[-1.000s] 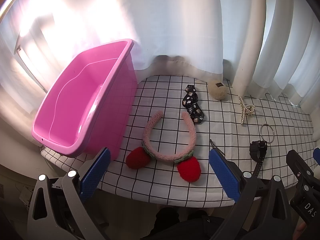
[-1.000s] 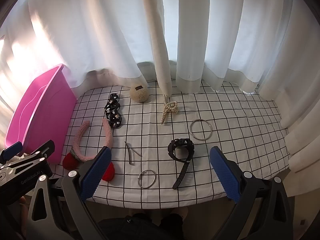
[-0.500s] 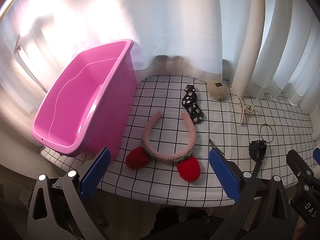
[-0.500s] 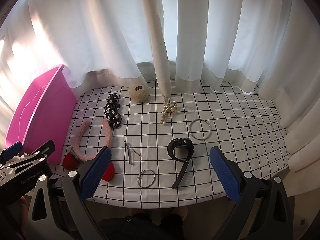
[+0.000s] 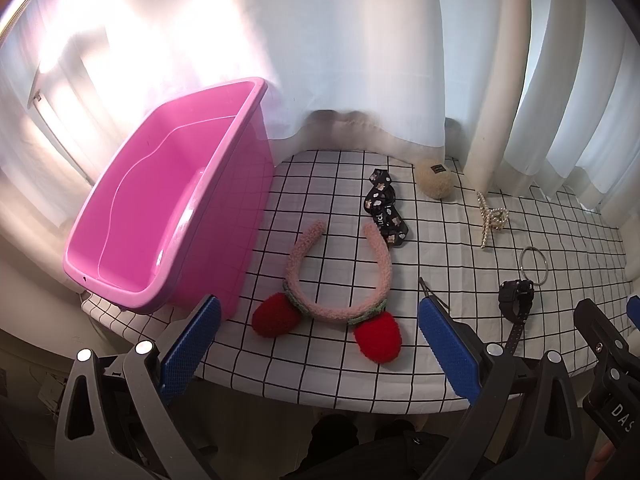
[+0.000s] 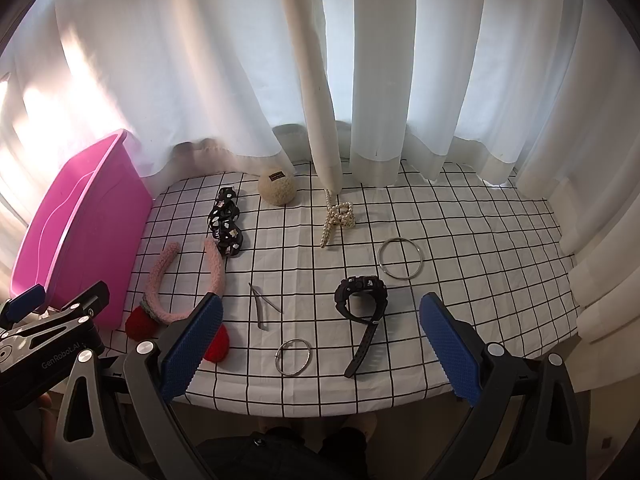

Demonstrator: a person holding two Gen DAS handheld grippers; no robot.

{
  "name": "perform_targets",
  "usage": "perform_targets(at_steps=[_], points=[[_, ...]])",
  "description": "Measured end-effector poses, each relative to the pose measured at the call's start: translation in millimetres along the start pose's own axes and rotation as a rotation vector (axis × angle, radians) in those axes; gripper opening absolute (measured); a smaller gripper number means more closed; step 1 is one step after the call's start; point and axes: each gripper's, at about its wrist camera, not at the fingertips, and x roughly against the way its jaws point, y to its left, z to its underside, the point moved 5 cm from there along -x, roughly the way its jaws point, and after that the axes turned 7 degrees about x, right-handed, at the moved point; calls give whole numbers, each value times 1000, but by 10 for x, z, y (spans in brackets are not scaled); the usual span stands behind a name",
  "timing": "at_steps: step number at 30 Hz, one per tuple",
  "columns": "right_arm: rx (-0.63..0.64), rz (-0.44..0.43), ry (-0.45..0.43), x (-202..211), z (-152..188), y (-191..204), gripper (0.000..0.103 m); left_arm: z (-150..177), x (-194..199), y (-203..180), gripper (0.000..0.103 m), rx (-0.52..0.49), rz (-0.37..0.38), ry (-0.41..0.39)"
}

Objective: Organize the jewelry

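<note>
Hanging wide apart and holding nothing, the jaws of the left gripper [image 5: 318, 344] frame the fuzzy pink headband [image 5: 340, 268] at lower centre of the left wrist view; the jaws of the right gripper [image 6: 320, 340] gape just as wide and bare over the black watch [image 6: 362, 300] and the small ring [image 6: 293, 357] near the front edge of the checked surface [image 6: 480, 260].

The headband looks soft and light with a springy core, so a pinch across the plush arch between its two red pompoms should hold without slipping. The watch is stiffer and heavier; its case or the strap just below it offers the best grip. The rings, the large ring [image 6: 401, 258] further back included, lie flat, thin and probably slick, hard to get under. The thin metal clip [image 6: 262, 308] may be a hairpin, though that is unclear. Pearl clip [image 6: 338, 218], black scrunchie [image 6: 226, 226] and beige pompom [image 6: 277, 189] sit toward the curtain. The pink bin [image 5: 168, 216], at left, shows nothing inside.
</note>
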Motion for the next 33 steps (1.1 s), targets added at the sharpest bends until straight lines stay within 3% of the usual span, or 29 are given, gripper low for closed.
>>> perform_targets(at_steps=[13, 20, 27, 33], points=[[-11, -12, 51, -163, 121, 1, 94, 158, -197, 13, 97, -1, 5, 71], [-34, -47, 124, -481, 384, -32, 94, 468, -530, 109, 97, 28, 50, 156], [-66, -63, 210, -882, 767, -138, 94, 758, -972, 455, 97, 148, 73, 188], [-111, -60, 214, -1115, 922, -345, 94, 809, -1254, 339, 97, 101, 85, 168]])
